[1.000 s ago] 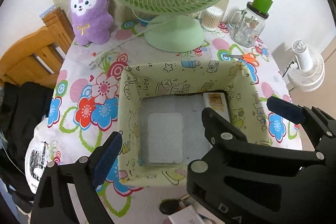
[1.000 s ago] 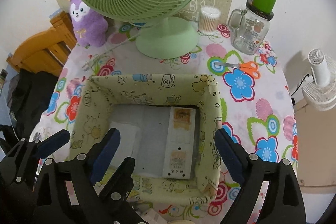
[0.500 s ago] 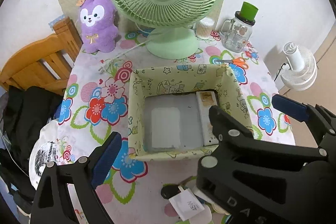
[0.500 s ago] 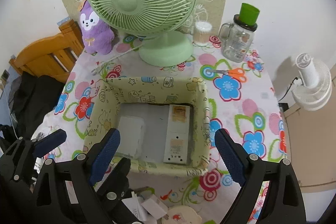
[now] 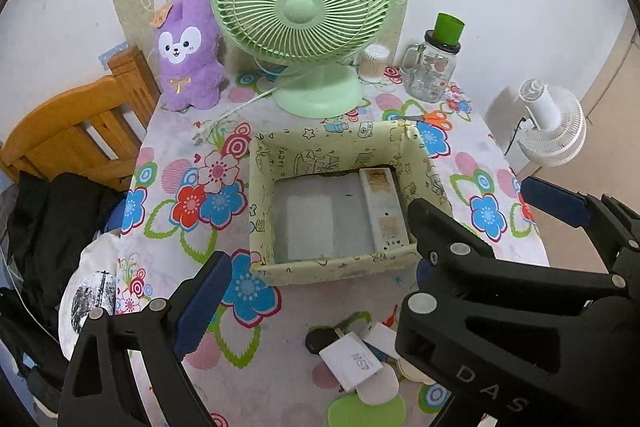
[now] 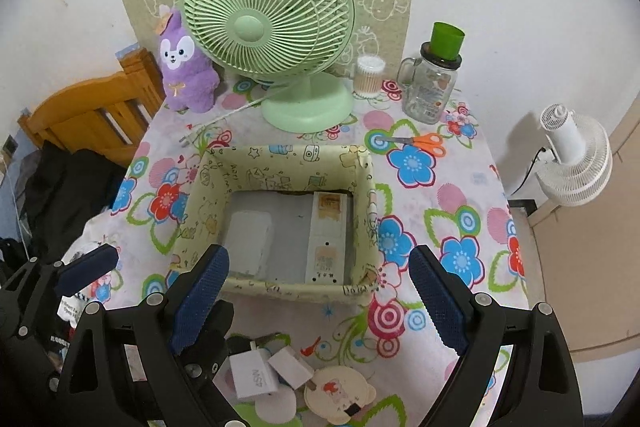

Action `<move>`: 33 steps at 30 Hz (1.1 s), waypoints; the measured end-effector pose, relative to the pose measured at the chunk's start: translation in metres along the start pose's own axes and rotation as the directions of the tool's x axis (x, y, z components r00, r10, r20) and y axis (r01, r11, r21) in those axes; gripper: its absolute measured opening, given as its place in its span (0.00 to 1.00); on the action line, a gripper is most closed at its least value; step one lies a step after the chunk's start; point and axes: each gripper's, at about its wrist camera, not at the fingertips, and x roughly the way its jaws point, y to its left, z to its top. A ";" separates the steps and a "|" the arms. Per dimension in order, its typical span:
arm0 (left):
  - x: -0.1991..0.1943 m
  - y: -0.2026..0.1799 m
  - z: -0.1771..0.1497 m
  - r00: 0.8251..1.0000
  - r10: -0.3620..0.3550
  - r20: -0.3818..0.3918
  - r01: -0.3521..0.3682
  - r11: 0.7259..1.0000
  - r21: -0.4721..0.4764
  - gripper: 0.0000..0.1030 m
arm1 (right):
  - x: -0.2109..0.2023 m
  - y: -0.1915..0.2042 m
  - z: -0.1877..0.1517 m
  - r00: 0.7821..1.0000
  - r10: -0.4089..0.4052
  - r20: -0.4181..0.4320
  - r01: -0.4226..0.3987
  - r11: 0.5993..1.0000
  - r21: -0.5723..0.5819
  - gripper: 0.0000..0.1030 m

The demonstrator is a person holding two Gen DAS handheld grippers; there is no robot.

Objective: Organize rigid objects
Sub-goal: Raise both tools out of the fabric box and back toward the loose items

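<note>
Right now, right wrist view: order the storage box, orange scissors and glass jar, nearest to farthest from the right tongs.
1. Storage box: just ahead of the open right tongs, centre.
2. Orange scissors: beyond the box, to the right.
3. Glass jar: back right, near the wall.

This looks like a room in a home. The worktop [image 6: 472, 187] wears a cloth with big bright flowers. Far ahead of the claw, by the white wall, stand a green fan [image 6: 268, 27], a purple plush bunny [image 6: 186, 67] and a glass jar with a green cup on top [image 6: 434, 83]. A wooden chair [image 6: 88, 115] with dark clothes on it sits off to the left. A small white fan [image 6: 572, 163] stands on the floor to the right.
</note>
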 end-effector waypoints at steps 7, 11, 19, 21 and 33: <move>-0.014 0.002 -0.012 1.000 -0.016 0.017 0.016 1.000 0.007 0.92 | -0.018 0.001 -0.012 1.000 -0.015 0.022 0.015 1.000 0.002 0.91; -0.019 0.008 -0.019 1.000 -0.019 0.022 0.019 1.000 0.001 0.92 | -0.025 0.001 -0.018 1.000 -0.007 0.026 0.007 1.000 0.012 0.91; -0.018 0.020 -0.037 1.000 -0.017 0.002 0.017 1.000 -0.007 0.92 | -0.036 -0.002 -0.034 0.999 0.011 0.037 -0.013 0.999 0.036 0.91; -0.016 0.022 -0.042 1.000 -0.022 -0.005 0.021 1.000 -0.007 0.92 | -0.036 -0.002 -0.039 0.999 0.012 0.035 -0.013 0.999 0.041 0.91; 0.008 0.021 -0.073 0.995 -0.043 -0.088 0.043 0.999 -0.001 0.92 | -0.022 -0.004 -0.082 1.000 0.009 -0.019 -0.008 0.997 0.071 0.90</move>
